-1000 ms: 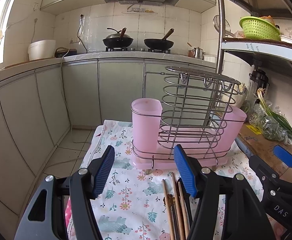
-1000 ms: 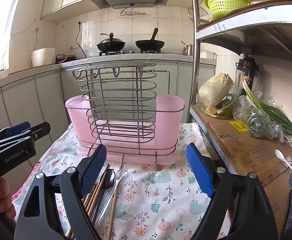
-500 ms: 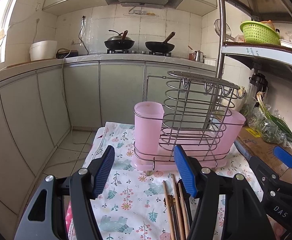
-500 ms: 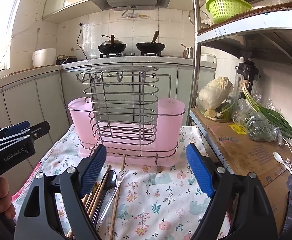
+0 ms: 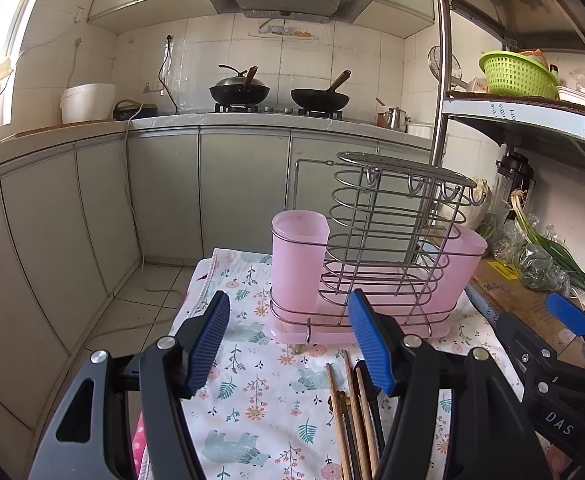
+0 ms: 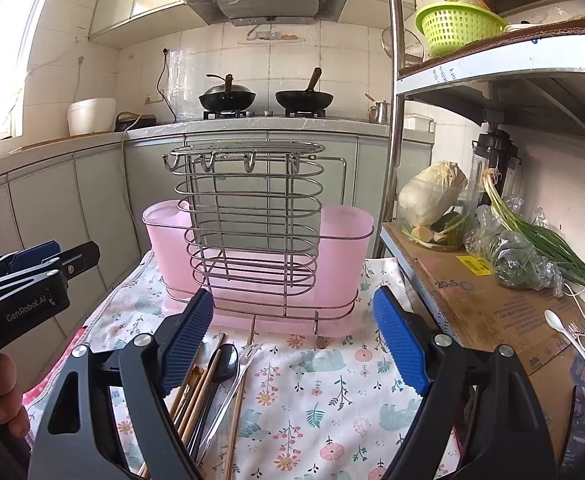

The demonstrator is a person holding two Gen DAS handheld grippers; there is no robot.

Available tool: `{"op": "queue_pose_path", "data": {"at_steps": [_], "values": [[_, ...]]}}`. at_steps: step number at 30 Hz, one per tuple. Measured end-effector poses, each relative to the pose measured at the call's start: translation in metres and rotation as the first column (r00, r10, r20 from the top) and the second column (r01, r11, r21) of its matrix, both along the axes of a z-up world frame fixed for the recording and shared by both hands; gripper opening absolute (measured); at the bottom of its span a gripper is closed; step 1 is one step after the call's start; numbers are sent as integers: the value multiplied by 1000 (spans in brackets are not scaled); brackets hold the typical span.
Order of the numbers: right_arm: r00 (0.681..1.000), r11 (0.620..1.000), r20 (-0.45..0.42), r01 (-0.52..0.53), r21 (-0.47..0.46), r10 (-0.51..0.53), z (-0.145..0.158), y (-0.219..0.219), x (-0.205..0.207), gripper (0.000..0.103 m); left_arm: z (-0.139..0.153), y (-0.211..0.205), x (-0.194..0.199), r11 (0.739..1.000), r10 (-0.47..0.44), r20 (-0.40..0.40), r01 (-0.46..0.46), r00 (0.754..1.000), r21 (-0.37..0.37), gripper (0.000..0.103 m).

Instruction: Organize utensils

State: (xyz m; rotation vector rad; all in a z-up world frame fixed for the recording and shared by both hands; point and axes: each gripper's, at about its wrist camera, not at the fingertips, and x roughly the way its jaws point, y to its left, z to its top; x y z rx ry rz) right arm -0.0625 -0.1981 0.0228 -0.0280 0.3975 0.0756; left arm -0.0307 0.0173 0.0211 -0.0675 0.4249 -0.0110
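Note:
A wire utensil rack (image 5: 392, 232) (image 6: 252, 224) with pink cups (image 5: 298, 256) (image 6: 344, 252) at each end stands on a floral cloth (image 5: 252, 392) (image 6: 332, 392). Wooden chopsticks (image 5: 348, 412) (image 6: 196, 392), a dark spoon (image 6: 224, 364) and a fork (image 6: 240, 376) lie on the cloth in front of the rack. My left gripper (image 5: 288, 344) is open and empty, above the cloth left of the chopsticks. My right gripper (image 6: 292, 340) is open and empty, right of the utensils. Each gripper shows in the other's view: the right (image 5: 552, 352), the left (image 6: 32, 276).
A metal shelf unit (image 6: 392, 120) stands to the right with a cardboard box (image 6: 484, 300), cabbage (image 6: 432, 196), green onions (image 6: 532, 240) and a white plastic spoon (image 6: 560, 328). A green basket (image 6: 456, 24) sits on the upper shelf. Counter, woks (image 5: 240, 90) behind.
Both grippers have drawn back and tilted up slightly, so the rack sits lower and smaller in both views. Their jaws have stayed open and the utensils have not moved.

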Motion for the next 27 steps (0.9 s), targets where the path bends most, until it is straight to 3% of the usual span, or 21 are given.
{"op": "queue_pose_path", "data": {"at_steps": [27], "values": [[1000,1000,11,9,5,-9,6,2,-9,83,-2,27,-10,999,23,-5,-23,1000,-32,61]]}}
